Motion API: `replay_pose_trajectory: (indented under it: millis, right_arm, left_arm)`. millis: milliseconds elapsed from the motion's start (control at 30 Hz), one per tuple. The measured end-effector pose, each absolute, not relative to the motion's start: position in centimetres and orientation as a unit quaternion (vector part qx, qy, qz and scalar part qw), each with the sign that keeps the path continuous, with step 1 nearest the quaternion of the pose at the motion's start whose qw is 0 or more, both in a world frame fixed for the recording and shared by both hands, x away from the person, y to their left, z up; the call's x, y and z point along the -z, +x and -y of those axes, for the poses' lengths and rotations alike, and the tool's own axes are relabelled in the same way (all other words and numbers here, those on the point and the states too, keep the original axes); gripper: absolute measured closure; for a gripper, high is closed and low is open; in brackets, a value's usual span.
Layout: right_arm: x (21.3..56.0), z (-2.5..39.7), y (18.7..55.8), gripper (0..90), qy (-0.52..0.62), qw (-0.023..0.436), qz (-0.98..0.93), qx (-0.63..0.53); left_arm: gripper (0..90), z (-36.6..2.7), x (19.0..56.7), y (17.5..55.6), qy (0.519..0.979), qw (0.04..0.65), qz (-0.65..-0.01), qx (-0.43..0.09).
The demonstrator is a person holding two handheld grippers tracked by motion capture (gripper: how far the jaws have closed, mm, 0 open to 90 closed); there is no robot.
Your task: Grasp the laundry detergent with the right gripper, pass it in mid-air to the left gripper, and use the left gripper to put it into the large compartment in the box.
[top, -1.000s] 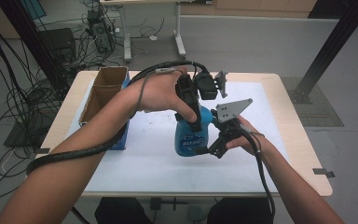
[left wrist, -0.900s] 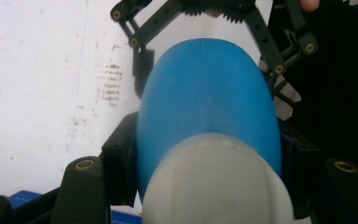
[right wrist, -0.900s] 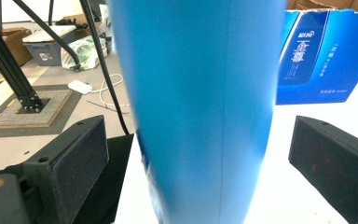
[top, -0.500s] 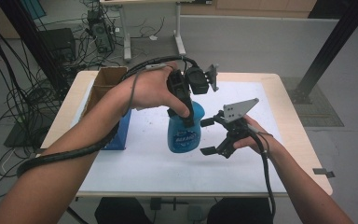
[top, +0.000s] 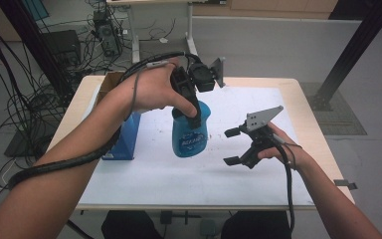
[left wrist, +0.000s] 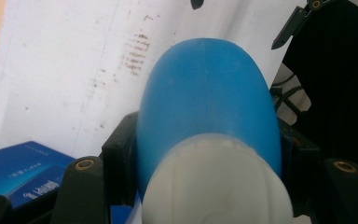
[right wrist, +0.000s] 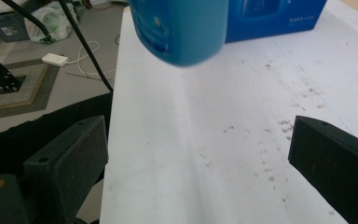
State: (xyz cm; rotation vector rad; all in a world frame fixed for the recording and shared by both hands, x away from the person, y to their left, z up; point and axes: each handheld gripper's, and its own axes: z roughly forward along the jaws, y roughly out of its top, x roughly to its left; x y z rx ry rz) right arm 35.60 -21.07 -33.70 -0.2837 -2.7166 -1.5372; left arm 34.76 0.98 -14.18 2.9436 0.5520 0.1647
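Observation:
A blue plastic bottle [top: 189, 134] with a white cap [left wrist: 216, 184] hangs in the air above the white sheet [top: 179, 174], slightly tilted. My left gripper [top: 194, 110] is shut on its neck from above; in the left gripper view the black jaws press the bottle [left wrist: 207, 102] on both sides. To the right of the bottle and apart from it, my right gripper [top: 232, 146] stands open with nothing between its jaws. In the right gripper view [right wrist: 198, 158] the bottle's bottom [right wrist: 182, 28] floats ahead over the sheet.
A dark blue carton [top: 127, 137] stands on the sheet left of the bottle, and shows as the carton [right wrist: 275, 16] behind it. An open cardboard box [top: 110, 82] sits at the table's far left corner. The sheet [right wrist: 214, 116] bears small brown stains.
The left gripper has carried the bottle up and to the left. The right gripper, close against the bottle a second ago, is now apart from it with its jaws spread.

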Motion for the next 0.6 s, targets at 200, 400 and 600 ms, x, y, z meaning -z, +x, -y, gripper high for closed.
replay_pose_trajectory:
  millis: [200,400,600]
  right_arm:
    - [34.2,21.8,35.6,4.2,-0.104,0.003,0.881,0.461]
    - [34.7,22.4,35.7,4.1,-0.117,0.006,0.897,0.426]
    - [35.3,22.5,35.6,3.9,-0.133,0.008,0.910,0.392]
  left_arm:
    - [37.9,-1.3,13.5,35.1,0.974,0.067,-0.209,-0.060]
    - [37.9,-1.7,12.5,35.6,0.969,0.070,-0.230,-0.065]
    - [37.9,-2.2,11.3,36.4,0.961,0.073,-0.257,-0.069]
